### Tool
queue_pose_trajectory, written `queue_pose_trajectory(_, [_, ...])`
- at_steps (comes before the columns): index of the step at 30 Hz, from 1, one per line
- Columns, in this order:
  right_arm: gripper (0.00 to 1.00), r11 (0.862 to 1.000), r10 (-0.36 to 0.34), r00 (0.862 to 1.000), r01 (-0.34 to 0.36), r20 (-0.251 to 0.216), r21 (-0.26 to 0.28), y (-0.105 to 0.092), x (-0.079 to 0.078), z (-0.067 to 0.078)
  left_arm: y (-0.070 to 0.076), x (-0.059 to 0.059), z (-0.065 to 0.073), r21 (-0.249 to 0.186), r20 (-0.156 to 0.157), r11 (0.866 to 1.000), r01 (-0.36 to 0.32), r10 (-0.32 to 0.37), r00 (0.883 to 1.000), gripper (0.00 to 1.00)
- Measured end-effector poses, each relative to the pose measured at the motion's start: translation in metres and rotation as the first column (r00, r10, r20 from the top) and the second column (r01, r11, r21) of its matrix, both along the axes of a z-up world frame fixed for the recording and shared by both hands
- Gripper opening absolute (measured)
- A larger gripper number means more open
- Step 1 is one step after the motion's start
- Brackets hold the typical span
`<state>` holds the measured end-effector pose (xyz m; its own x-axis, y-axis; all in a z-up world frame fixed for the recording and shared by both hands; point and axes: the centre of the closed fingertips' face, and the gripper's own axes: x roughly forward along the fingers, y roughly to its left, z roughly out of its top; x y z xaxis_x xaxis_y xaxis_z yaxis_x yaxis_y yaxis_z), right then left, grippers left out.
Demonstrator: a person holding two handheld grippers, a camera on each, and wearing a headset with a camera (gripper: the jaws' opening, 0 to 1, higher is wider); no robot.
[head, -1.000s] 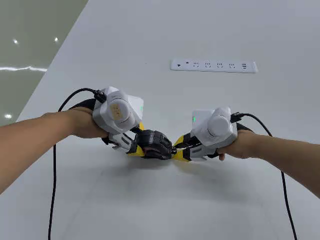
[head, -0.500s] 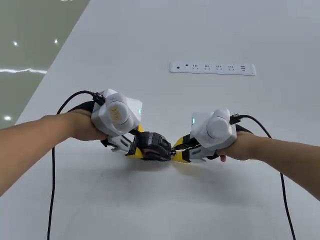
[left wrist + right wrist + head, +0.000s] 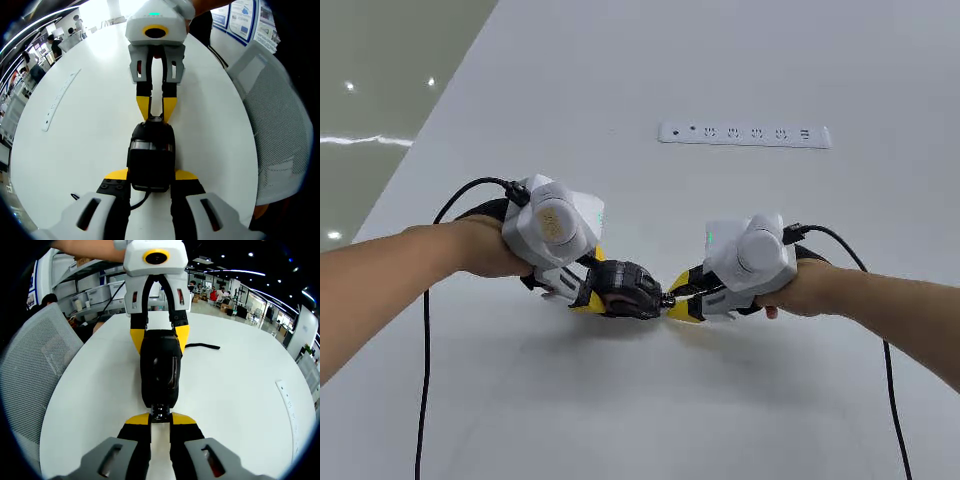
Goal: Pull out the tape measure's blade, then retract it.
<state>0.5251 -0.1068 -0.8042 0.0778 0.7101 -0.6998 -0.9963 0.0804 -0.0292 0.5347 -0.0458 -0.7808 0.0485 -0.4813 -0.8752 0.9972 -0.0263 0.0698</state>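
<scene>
Where our right tips pinch: the right gripper (image 3: 160, 419) is closed to a sliver on what looks like the end hook (image 3: 160, 411) at the case mouth, the one handle the blade offers.
Left jaws: the left gripper (image 3: 151, 175) stands only as wide as the case and clamps the tape measure (image 3: 151, 155) by its sides, so the body has an anchor when we pull.
Tape measure: between the two grippers, on or just above the table (image 3: 740, 400); we cannot tell which. No blade shows outside the case, so we judge the pull not yet begun.
Alignment: the grippers face nose to nose along one line, which should let the blade run out straight rather than kink.
Hands: our left hand (image 3: 490, 250) and right hand (image 3: 800, 290) grip from behind, with a cable (image 3: 425, 330) trailing back.
Farther off: a power strip (image 3: 745, 133), well apart from the work.
</scene>
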Motion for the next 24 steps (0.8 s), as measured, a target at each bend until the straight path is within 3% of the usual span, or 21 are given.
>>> queue_pose_trajectory(24, [0.12,1.0,0.005,1.0,-0.005,0.002,-0.007,-0.011,0.0,0.001,-0.002,-0.002,0.001,0.006,0.0,1.0,-0.001,0.001,1.0,0.26])
